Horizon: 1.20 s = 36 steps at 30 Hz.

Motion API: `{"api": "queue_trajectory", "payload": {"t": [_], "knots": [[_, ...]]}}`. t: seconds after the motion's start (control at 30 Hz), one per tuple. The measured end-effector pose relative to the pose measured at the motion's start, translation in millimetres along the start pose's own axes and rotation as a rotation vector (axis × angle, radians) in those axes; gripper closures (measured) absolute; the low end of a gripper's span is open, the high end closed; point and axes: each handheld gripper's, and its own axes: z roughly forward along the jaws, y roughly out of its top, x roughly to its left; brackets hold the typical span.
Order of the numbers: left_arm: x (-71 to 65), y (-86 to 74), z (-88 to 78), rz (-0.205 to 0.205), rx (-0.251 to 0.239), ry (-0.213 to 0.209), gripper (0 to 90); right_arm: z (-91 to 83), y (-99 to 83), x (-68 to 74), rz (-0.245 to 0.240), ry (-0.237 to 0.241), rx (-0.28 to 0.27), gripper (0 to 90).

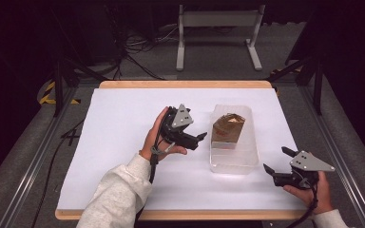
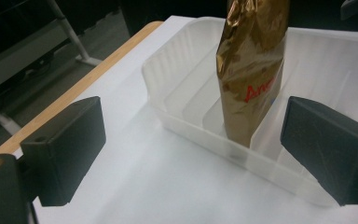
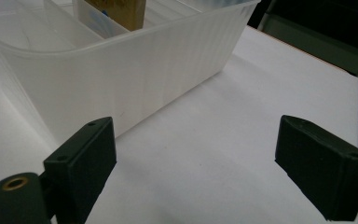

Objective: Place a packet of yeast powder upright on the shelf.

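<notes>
Gold packet (image 1: 228,127) standing upright in the clear plastic tray (image 1: 233,164), slotted between two of the tray's inner dividers, top leaning a touch. Tray sitting on the white table cover (image 1: 119,142), right of centre.

Left gripper (image 1: 200,137) just beside the tray's left wall, jaws spread wide and nothing between them; in the left gripper view the packet (image 2: 251,70) sits ahead of the gap, pads clear of it on both sides. Looks like a release at the slot, judging by how things lie.

Right gripper (image 1: 278,161) low near the tray's right front corner, jaws also wide apart and empty, tray wall (image 3: 135,70) just ahead of it, not touching.

To finish this well: back straight out along the line of the jaws, no sideways sweep, or a pad may clip the packet and tip it over the divider. Keep jaws wide until fully clear of the rim. Thin foil, light and top-heavy, so a nudge would probably topple it. Right side ready to steady the tray if it slides.
</notes>
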Motion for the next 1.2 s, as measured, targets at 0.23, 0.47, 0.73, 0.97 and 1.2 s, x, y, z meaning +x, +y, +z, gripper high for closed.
{"api": "queue_trajectory", "payload": {"t": [0.23, 0.47, 0.73, 0.97, 1.2], "knots": [[4.8, -9.8, -6.7, 0.008, 0.036, 0.025, 7.0, 0.3, 0.2, 0.1, -0.003, -0.001, 0.001, 13.1], [9.8, -21.5, -12.1, 0.021, 0.069, 0.055, 6.6, 0.6, -0.2, -0.4, 0.000, -0.003, 0.006, 13.1], [15.5, -35.0, -20.7, 0.028, 0.098, 0.095, 7.0, 0.7, 0.6, 0.7, -0.004, -0.004, 0.008, 13.1], [19.0, -45.1, -30.0, 0.036, 0.118, 0.133, 7.1, 0.8, 0.9, 1.3, -0.005, -0.003, 0.008, 13.1], [22.3, -56.8, -38.0, 0.033, 0.146, 0.155, 7.2, 0.4, 1.4, 1.9, -0.007, -0.006, 0.009, 13.1]]}}
